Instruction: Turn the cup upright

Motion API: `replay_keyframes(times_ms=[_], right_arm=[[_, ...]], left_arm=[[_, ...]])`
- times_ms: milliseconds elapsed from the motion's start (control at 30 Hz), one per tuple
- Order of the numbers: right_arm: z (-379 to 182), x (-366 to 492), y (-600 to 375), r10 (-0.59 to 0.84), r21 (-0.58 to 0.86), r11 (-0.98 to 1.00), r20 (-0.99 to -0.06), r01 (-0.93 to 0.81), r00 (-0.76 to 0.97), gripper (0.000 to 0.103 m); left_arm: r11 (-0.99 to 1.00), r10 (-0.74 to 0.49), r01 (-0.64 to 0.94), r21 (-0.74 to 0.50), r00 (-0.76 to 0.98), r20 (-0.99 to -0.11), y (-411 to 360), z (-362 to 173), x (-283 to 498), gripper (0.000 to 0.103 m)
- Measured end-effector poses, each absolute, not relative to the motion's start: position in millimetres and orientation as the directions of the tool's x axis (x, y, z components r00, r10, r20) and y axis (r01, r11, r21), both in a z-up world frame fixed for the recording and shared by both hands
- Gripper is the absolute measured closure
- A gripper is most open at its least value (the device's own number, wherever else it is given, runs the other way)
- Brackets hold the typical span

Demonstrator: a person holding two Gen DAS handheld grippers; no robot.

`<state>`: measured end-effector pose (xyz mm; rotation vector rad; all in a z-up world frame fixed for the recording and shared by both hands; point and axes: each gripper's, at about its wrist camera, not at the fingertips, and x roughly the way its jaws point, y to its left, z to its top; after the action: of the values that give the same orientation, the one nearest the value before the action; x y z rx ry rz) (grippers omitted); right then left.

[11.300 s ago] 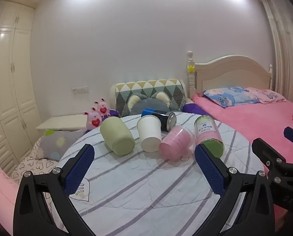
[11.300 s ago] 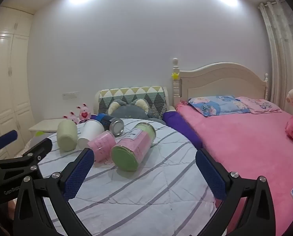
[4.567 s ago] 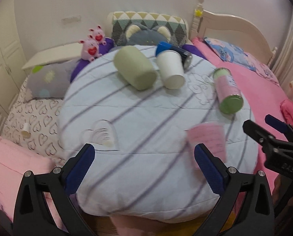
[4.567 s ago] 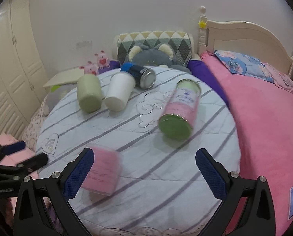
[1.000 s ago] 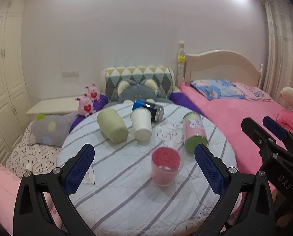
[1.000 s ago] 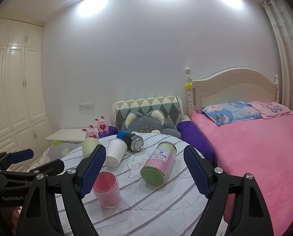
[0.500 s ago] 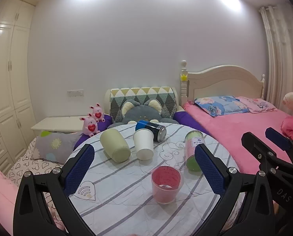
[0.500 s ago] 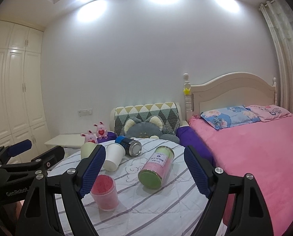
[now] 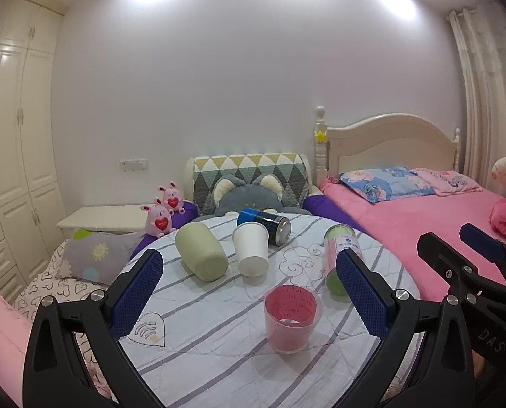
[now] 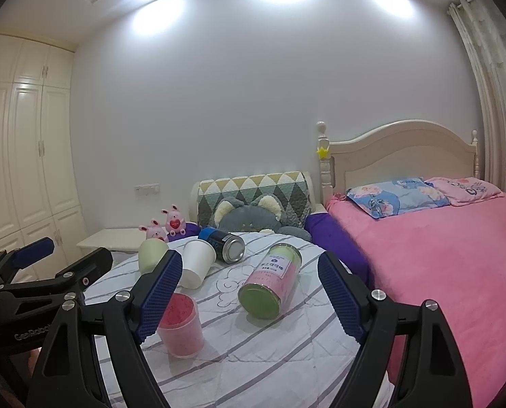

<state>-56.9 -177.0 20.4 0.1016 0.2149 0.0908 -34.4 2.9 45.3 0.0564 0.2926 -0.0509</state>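
Pink cup (image 9: pixel 292 318) stands mouth-up on the striped round table (image 9: pixel 219 350), at about 6 o'clock on the tabletop, near the front rim. Judged from that, the flip looks done; step in hand is prob. pulling clear w/o knocking it.

Left gripper (image 9: pixel 249 292) is spread wide, holding nothing, the cup seen between its blue pads but apart from both. Right gripper (image 10: pixel 249 295) is also wide and empty; in its view the cup (image 10: pixel 181 324) sits just behind the left pad at 7 o'clock.

To do it well: back both straight out toward 6 o'clock, no sideways sweep, esp. the right one, whose pad is closest to the cup.

Room: 4 items lie tipped toward 12 o'clock: green cup (image 9: pixel 202 255), white paper cup (image 9: pixel 251 250), blue can (image 9: pixel 264 221), pink-green canister (image 9: pixel 337 258) at 2 o'clock. Mid-table is open. Front rim is near the cup, so a nudge toward 6 o'clock could drop it off. Soft cloth may let it wobble.
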Motion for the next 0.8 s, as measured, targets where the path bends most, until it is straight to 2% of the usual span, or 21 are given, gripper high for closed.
replay_keyframes(times_ms=[800], right_arm=[[21.8,-55.9,-174.7,0.064,0.077,0.996,-0.203,-0.049,0.977,0.019]], left_arm=[[0.998,-0.024,0.037,0.042,0.962,-0.273,4.6,44.4,-39.5,0.0]])
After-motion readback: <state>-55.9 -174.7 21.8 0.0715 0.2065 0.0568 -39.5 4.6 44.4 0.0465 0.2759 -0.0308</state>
